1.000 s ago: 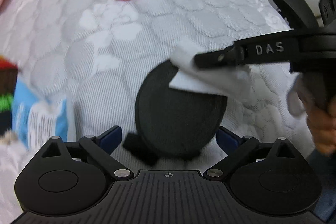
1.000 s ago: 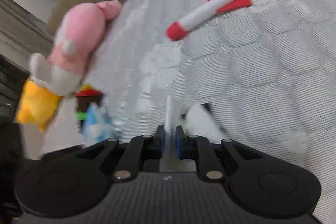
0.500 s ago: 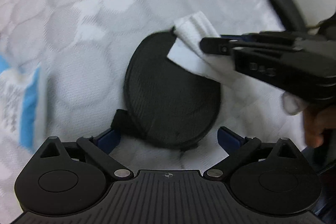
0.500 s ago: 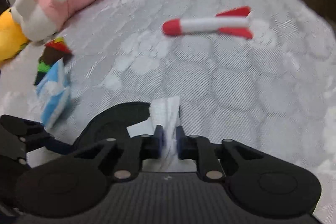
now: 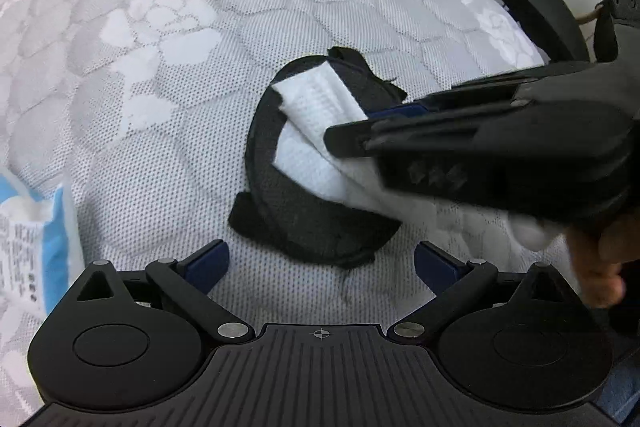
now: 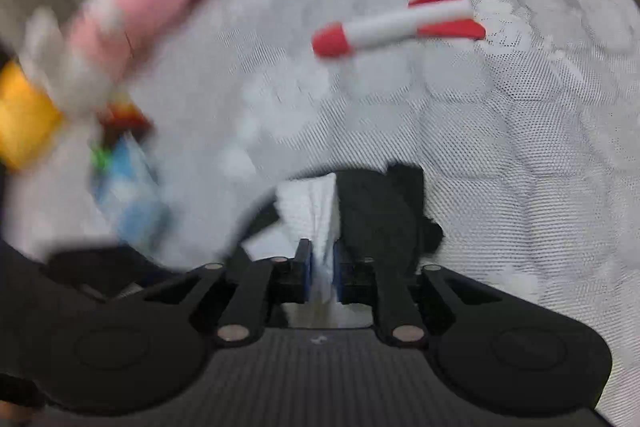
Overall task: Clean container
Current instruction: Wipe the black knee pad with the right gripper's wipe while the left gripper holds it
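Wiping tissue (image 5: 316, 131) now deeper inside container (image 5: 304, 219).

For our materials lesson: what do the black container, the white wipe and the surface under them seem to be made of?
Black container: looks like soft matte fabric, with frayed edges. White wipe: probably embossed tissue paper, creased and folded. Surface: pale quilted mesh textile, dotted weave with stitched cells.

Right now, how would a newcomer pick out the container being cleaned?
On the grey quilted mattress, look just ahead of the open left gripper. The container is the flat, round black case there, with a white tissue pressed on it by the right gripper.
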Available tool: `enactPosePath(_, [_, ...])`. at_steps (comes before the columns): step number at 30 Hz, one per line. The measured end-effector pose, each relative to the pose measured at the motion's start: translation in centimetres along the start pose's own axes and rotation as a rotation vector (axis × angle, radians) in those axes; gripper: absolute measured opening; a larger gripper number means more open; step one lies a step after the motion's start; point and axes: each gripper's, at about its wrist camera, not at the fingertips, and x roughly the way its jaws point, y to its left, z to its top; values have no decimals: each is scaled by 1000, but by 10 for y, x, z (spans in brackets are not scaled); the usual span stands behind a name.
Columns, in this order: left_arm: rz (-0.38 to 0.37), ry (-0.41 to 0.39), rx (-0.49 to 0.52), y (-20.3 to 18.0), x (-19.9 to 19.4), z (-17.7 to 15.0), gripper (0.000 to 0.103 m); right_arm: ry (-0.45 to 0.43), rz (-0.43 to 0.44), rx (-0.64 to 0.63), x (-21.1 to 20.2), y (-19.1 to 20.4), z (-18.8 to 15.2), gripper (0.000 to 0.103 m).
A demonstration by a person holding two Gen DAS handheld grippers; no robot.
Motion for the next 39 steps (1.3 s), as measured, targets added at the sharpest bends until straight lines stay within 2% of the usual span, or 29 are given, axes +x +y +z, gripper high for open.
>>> enactPosePath(1, [5,11,0,-1,0,-1,102,-5,-9,-37,0,5,0,26])
enactPosePath(2, [17,29,-3,1,0,-2,102,-8,0,-63,0,10,0,44])
enactPosePath(3, [32,46,-8,2,-1,-4,102,-6,24,-82,0,14,-1,53])
enactPosePath(5, [62,79,-53,14,-4,-6,102,7,43,-135,4,23,-3,47])
enactPosePath(6, [74,95,-85,23,-7,-9,102,6,12,-178,6,28,-6,31])
enactPosePath(8, [57,74,-153,36,-22,-12,102,-26,-32,-171,5,24,-5,14])
enactPosePath(11, [30,-4,-220,59,-50,-14,102,-80,-79,-105,0,10,1,13])
enactPosePath(14, [68,-111,-292,84,-76,-15,103,-120,-138,-29,-8,-7,8,13])
enactPosePath(16, [117,-157,-375,105,-83,-11,103,-106,-111,9,-9,-12,9,13])
enactPosePath(17, [143,-168,-416,115,-83,-8,103,-90,-53,24,-9,-10,7,13])
enactPosePath(20, [204,-179,-512,137,-84,-11,103,-43,152,29,-5,10,4,13])
enactPosePath(21, [217,-177,-528,139,-86,-9,103,-23,197,19,-2,18,4,13])
enactPosePath(23, [254,-160,-539,143,-82,-9,103,18,187,-28,6,28,2,13])
enactPosePath(25, [280,-126,-499,137,-76,-8,103,50,144,-75,15,35,0,13])
enactPosePath(27, [284,-107,-441,128,-72,-6,103,46,122,-20,15,20,4,13])
enactPosePath(29, [247,-149,-398,114,-72,-5,103,37,116,60,14,1,8,13])
enactPosePath(31, [155,-171,-359,99,-69,-4,103,11,89,108,11,-15,12,13])
enactPosePath(33, [51,-158,-326,86,-62,-2,103,-16,45,138,7,-28,16,13])
enactPosePath(35, [-19,-112,-300,76,-51,0,103,-40,-21,147,6,-34,20,13])
enactPosePath(39, [-11,-62,-275,74,-43,-1,103,-71,-139,130,2,-41,22,13])
